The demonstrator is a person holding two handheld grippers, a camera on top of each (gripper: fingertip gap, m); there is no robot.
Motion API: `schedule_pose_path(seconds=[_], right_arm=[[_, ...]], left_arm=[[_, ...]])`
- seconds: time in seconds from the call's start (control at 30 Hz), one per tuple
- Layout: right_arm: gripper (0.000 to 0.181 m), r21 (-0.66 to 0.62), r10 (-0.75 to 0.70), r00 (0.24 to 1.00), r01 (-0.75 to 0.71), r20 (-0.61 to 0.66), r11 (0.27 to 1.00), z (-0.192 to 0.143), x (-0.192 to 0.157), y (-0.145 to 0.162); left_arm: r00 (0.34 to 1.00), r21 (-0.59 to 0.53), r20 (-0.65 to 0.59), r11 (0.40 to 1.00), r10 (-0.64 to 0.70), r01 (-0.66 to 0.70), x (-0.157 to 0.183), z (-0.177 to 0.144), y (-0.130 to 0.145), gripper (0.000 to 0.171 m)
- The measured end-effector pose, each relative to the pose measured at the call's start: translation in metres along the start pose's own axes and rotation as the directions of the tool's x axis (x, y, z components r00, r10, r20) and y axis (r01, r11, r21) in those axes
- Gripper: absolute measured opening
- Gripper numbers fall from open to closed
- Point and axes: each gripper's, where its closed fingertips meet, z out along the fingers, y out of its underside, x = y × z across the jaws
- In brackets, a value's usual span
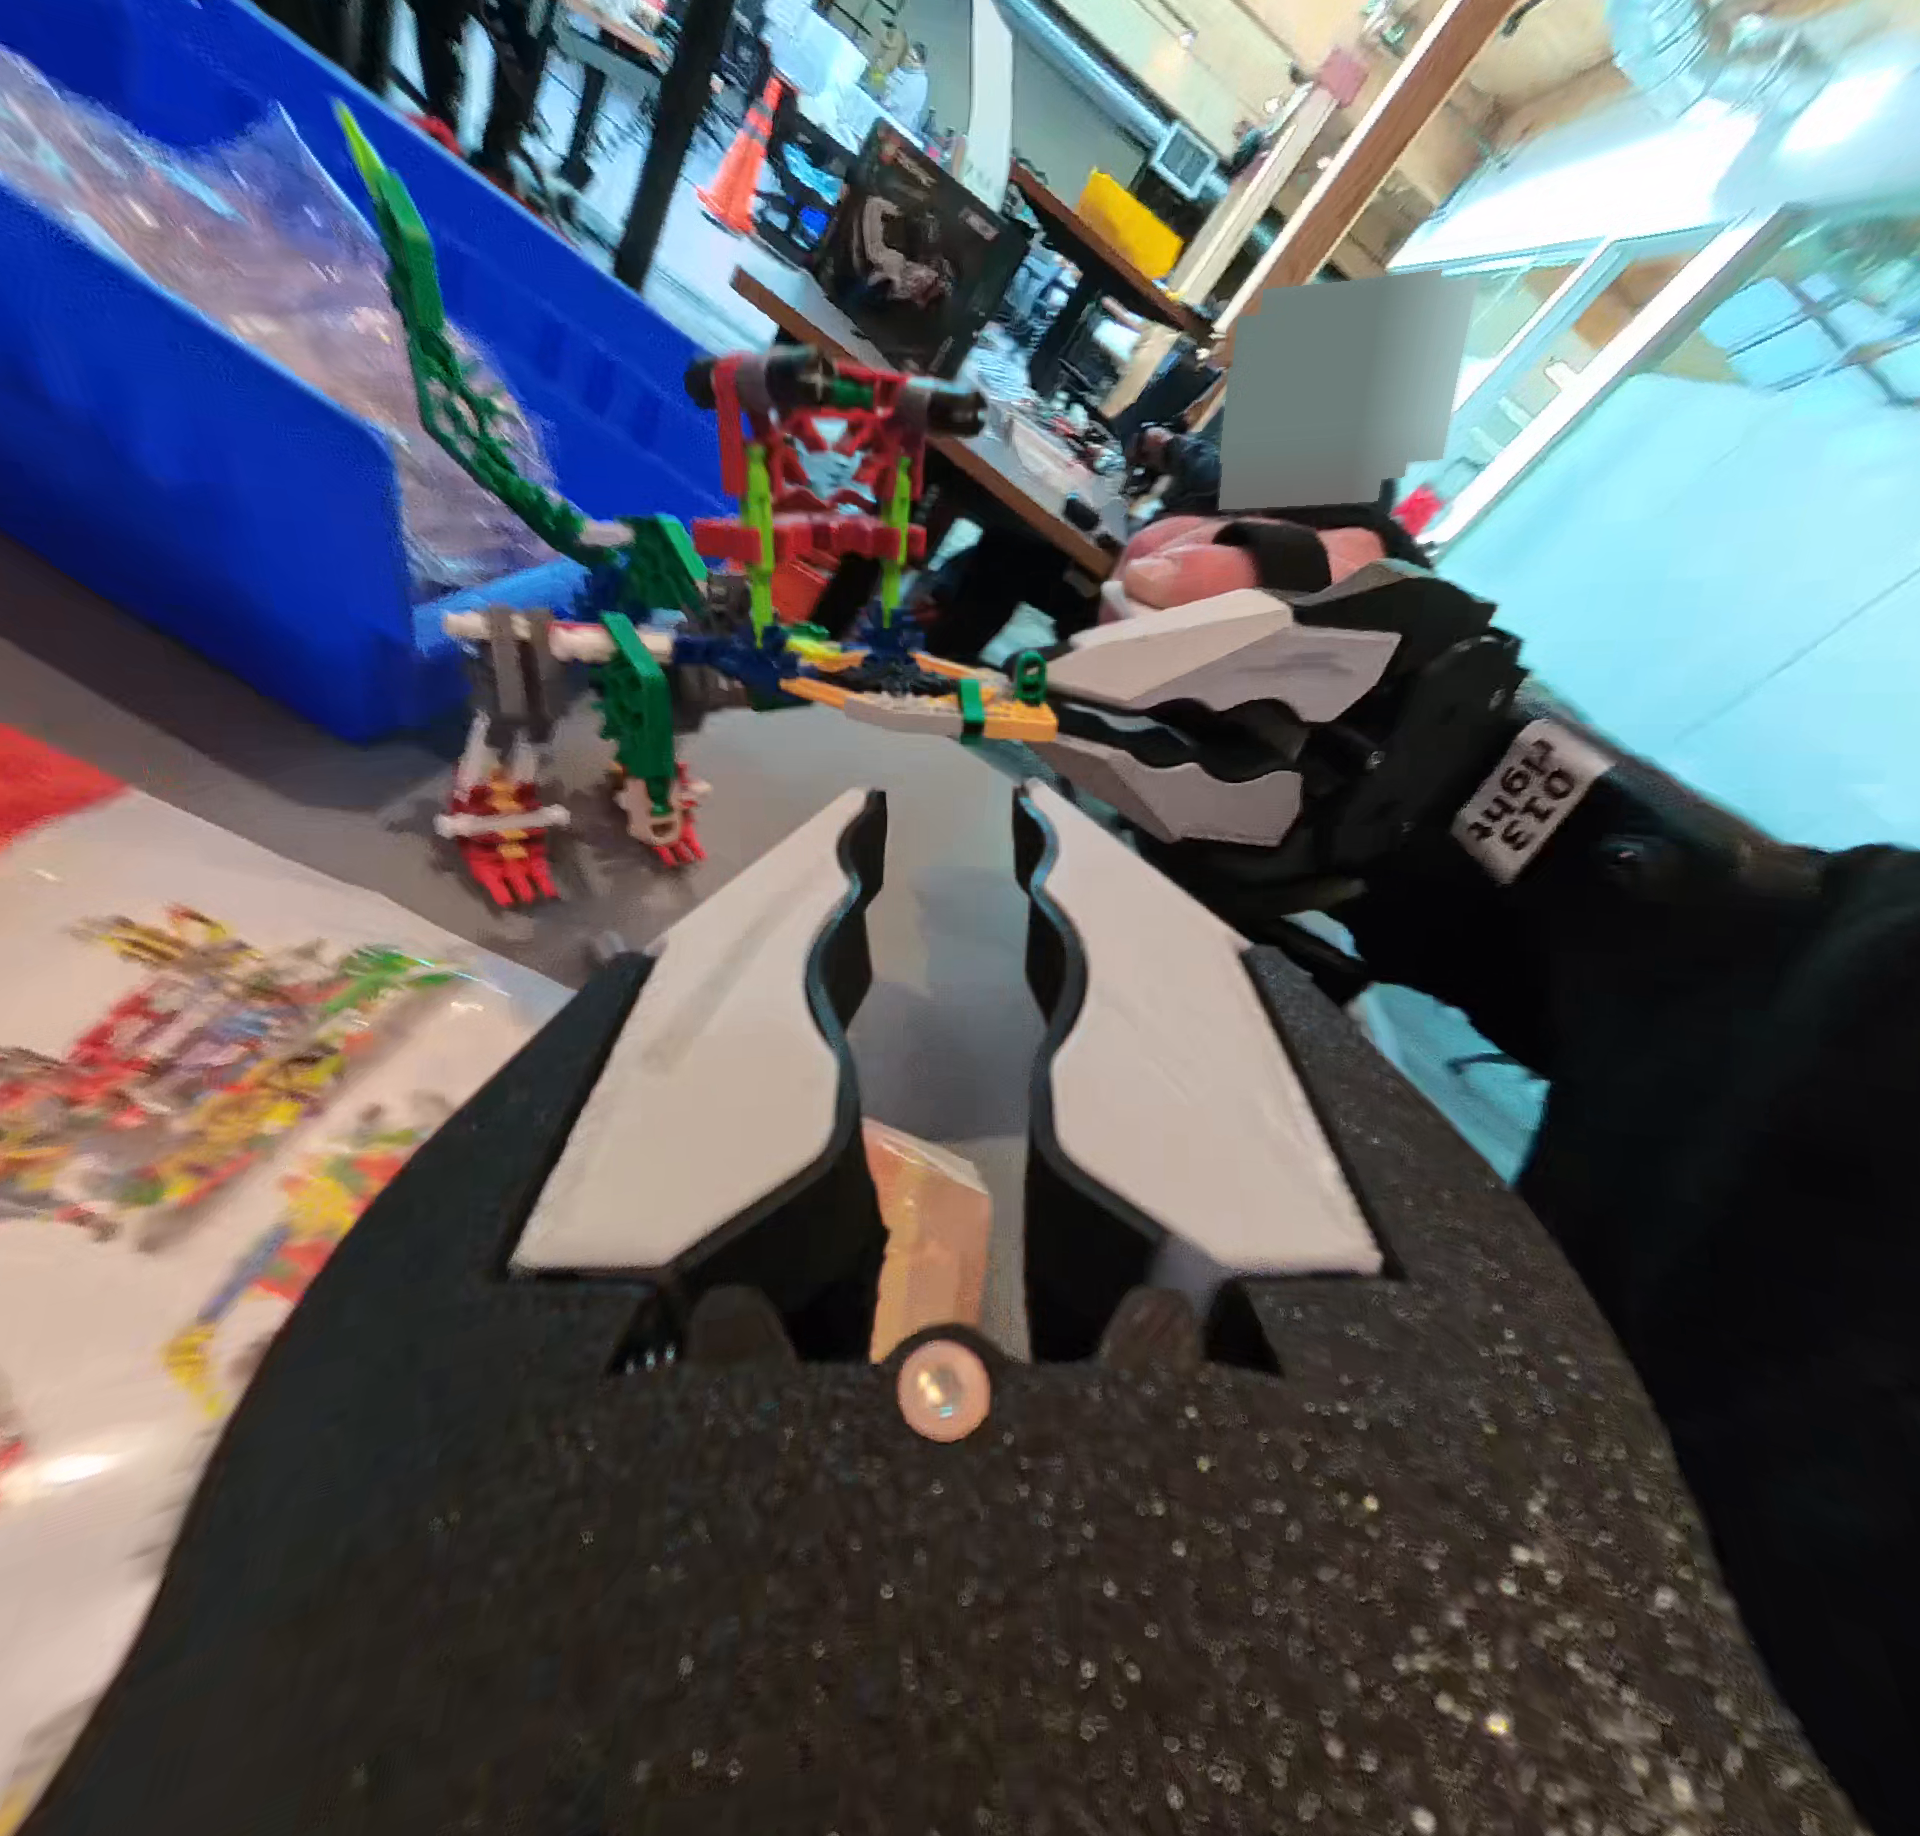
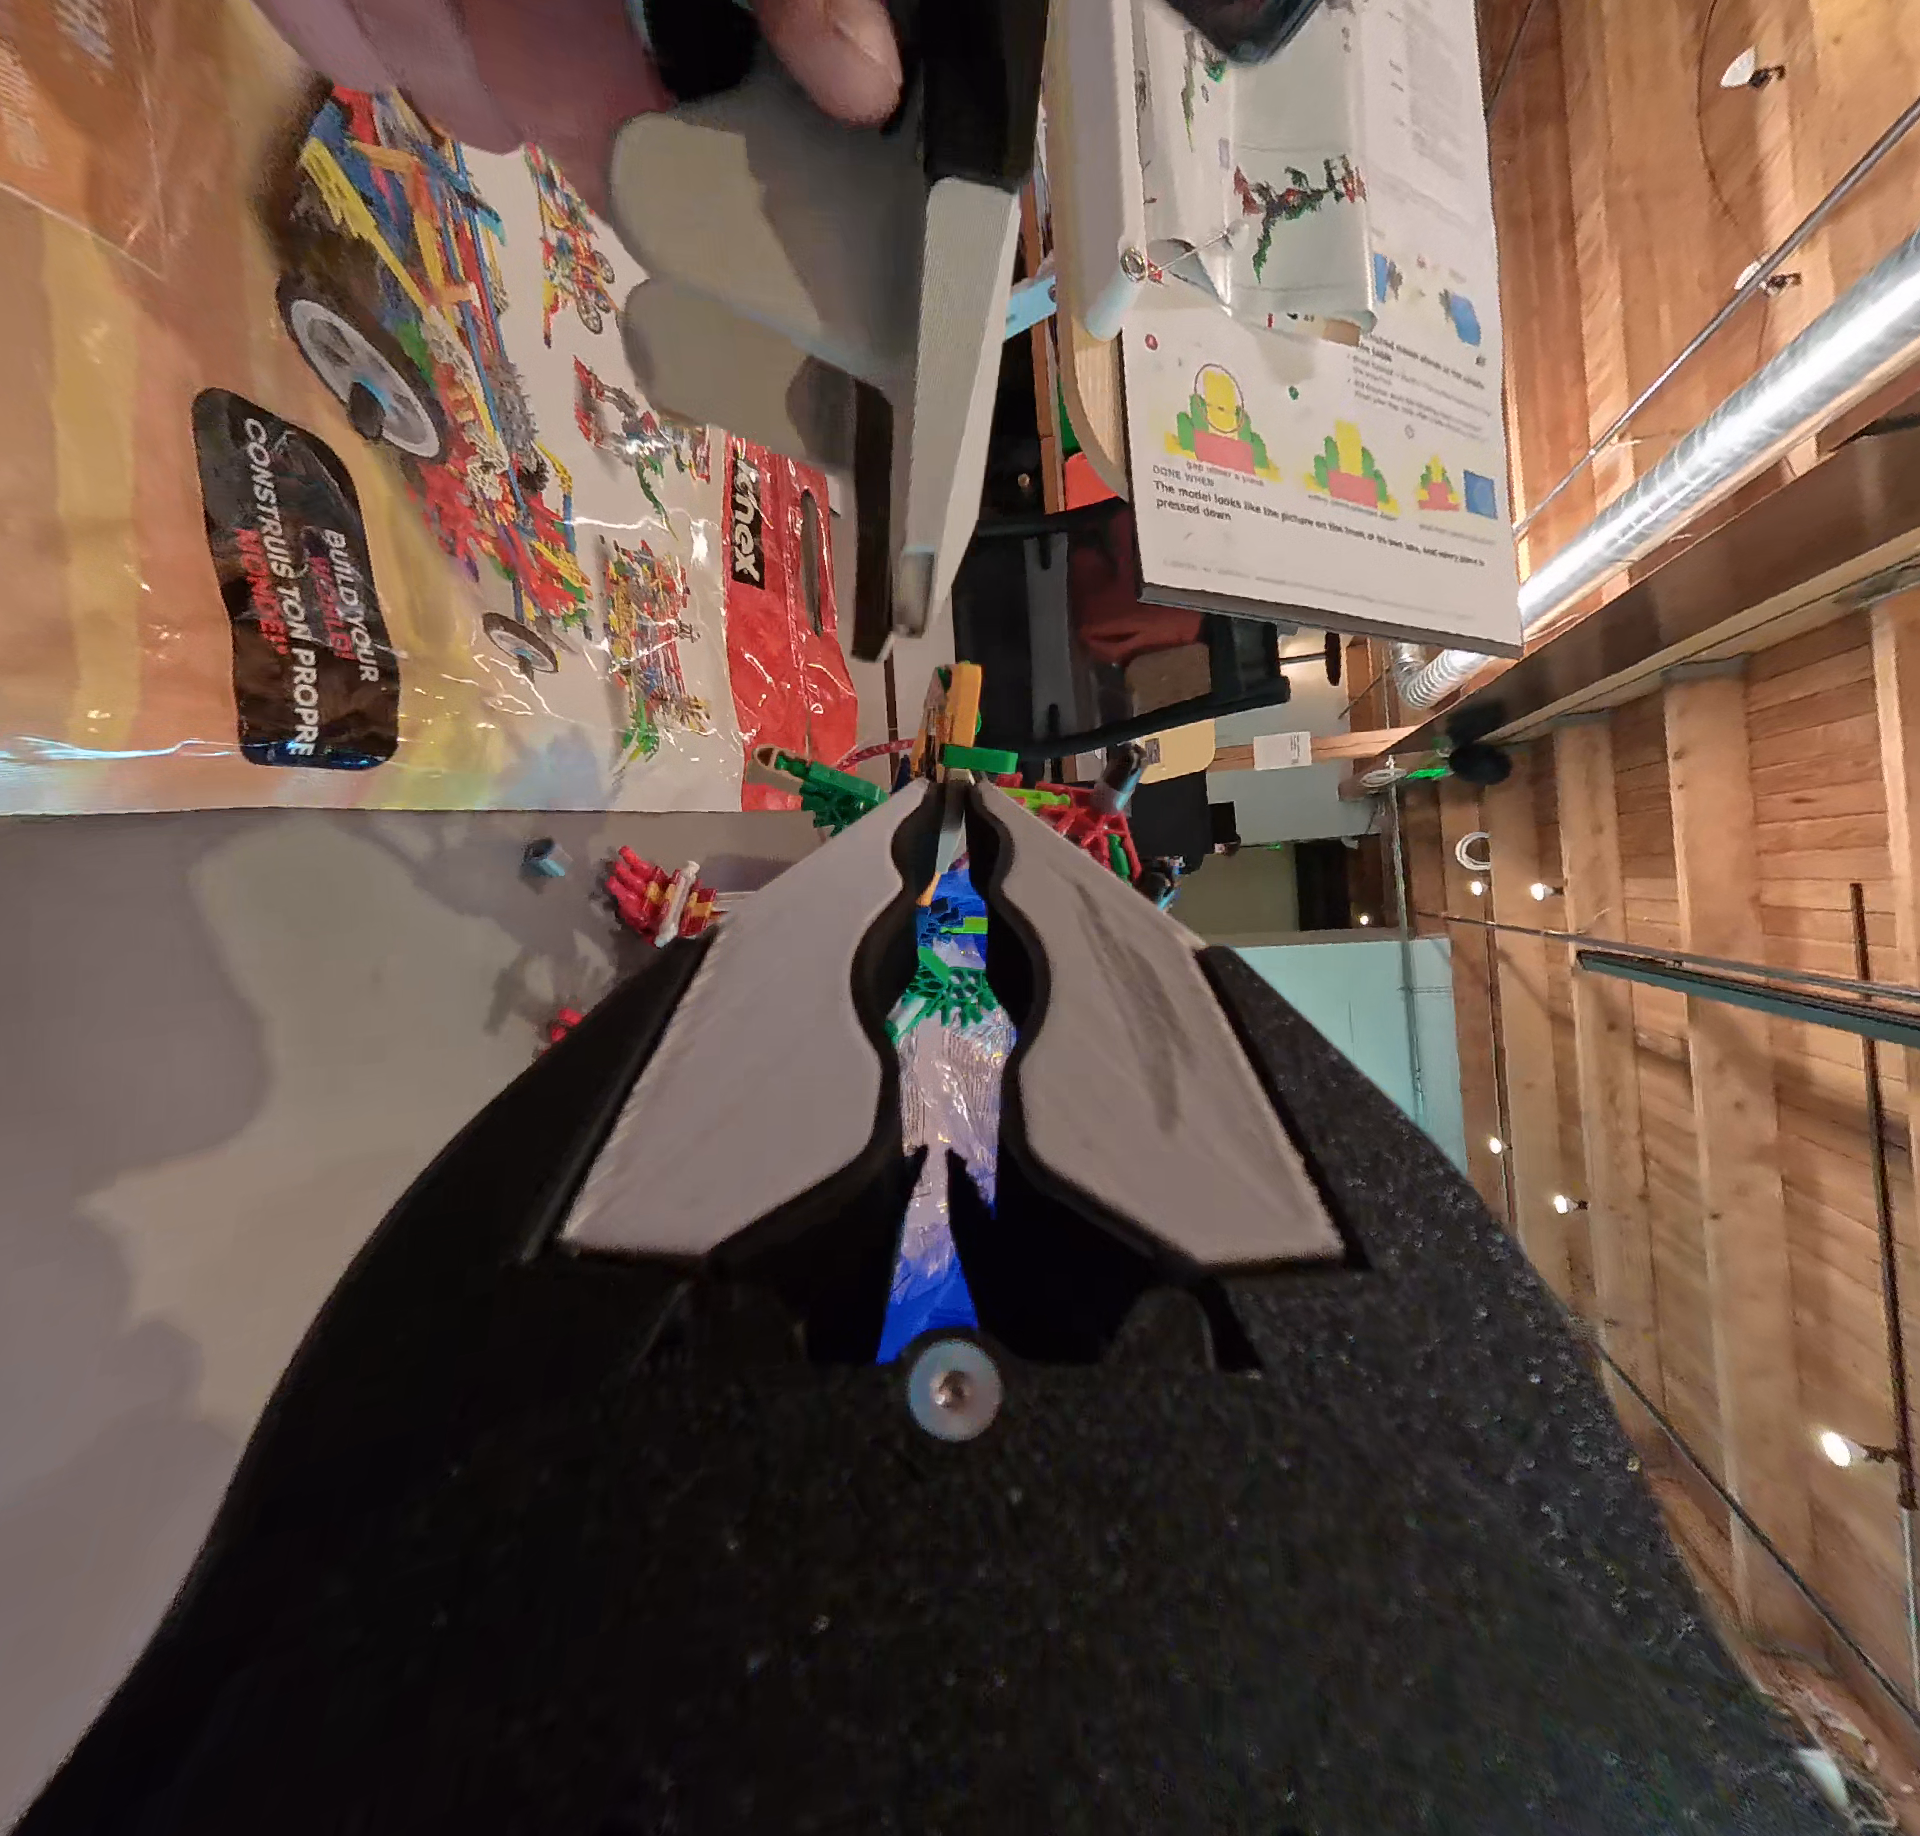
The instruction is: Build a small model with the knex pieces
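My left claw is hanging narrowly parted and empty, low centre. Just beyond, right of centre, my right claw is pinching the orange wing tip of the half-standing rod-and-connector creature on the counter, blue bin behind.

Writing is there, not copied here. White tag w/ black print, on right gripper body. Plastic bag: black badge w/ white & red lettering; red header w/ black logo patch. Instruction sheet: small black print under coloured diagrams.
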Motion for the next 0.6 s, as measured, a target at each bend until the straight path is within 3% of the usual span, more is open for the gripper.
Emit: schedule_pose_path(seconds=[0.13,0.23,0.6], right_arm=[[0.002,0.026,-0.031,1.0,0.031,-0.005,0.999,-0.002,-0.004,-0.006],[0.003,0.023,-0.061,0.998,0.061,-0.028,0.998,-0.003,-0.002,-0.007],[0.003,0.042,-0.082,0.996,0.084,-0.046,0.996,-0.002,-0.002,-0.013]], left_arm=[[0.961,0.114,-0.175,0.965,-0.214,0.236,0.01,0.002,-0.008,0.026],[0.92,0.17,-0.253,0.922,-0.301,0.348,0.009,0.0,-0.012,0.025],[0.874,0.269,-0.335,0.853,-0.352,0.446,0.01,-0.003,-0.018,0.007]])
